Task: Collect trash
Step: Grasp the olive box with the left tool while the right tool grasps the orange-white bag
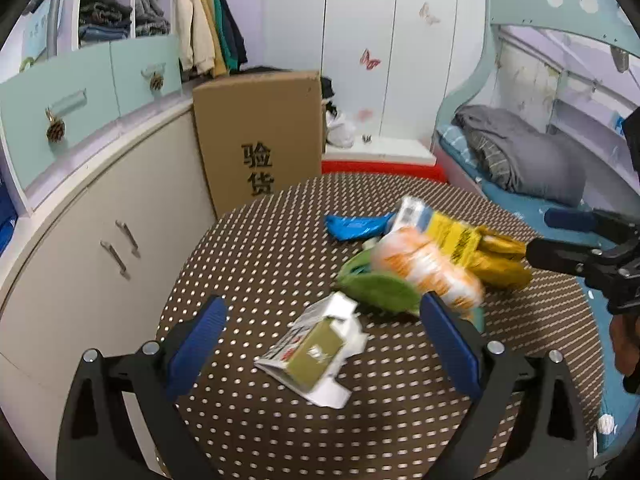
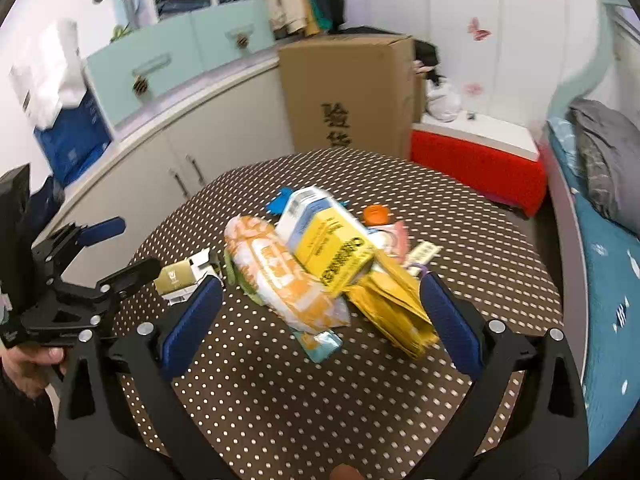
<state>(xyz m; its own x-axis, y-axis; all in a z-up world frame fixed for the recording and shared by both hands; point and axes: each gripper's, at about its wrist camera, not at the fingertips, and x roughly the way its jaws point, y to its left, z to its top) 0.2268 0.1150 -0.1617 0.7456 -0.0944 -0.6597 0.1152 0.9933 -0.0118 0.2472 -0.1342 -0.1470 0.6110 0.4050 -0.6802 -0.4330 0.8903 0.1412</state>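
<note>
A heap of packaging waste lies near the middle of a round counter (image 1: 260, 432) covered in brown cloth with white dots, in a bedroom. The left gripper (image 1: 324, 344) hovers low over the near side, its blue-padded fingers (image 1: 198, 344) spread wide on either side of a torn white-and-olive cardboard carton (image 1: 316, 354) lying flat on the cloth, touching nothing. Just beyond the carton sit a crumpled green wrapper (image 1: 376, 290), an orange-and-white plastic snack bag (image 2: 286, 276), a yellow-and-blue box (image 2: 328, 240), a folded mustard-yellow paper bag (image 2: 400, 310) and a blue plastic wrapper (image 1: 354, 227). The right gripper (image 2: 322, 322), also with fingers wide apart and empty, faces the pile from the opposite side, framing the snack bag and the paper bag. Behind the counter stand a tall brown cardboard box (image 1: 260, 132) and a red-sided storage bench (image 2: 480, 168); a bed with a grey blanket (image 1: 524, 152) lies to one side.
</note>
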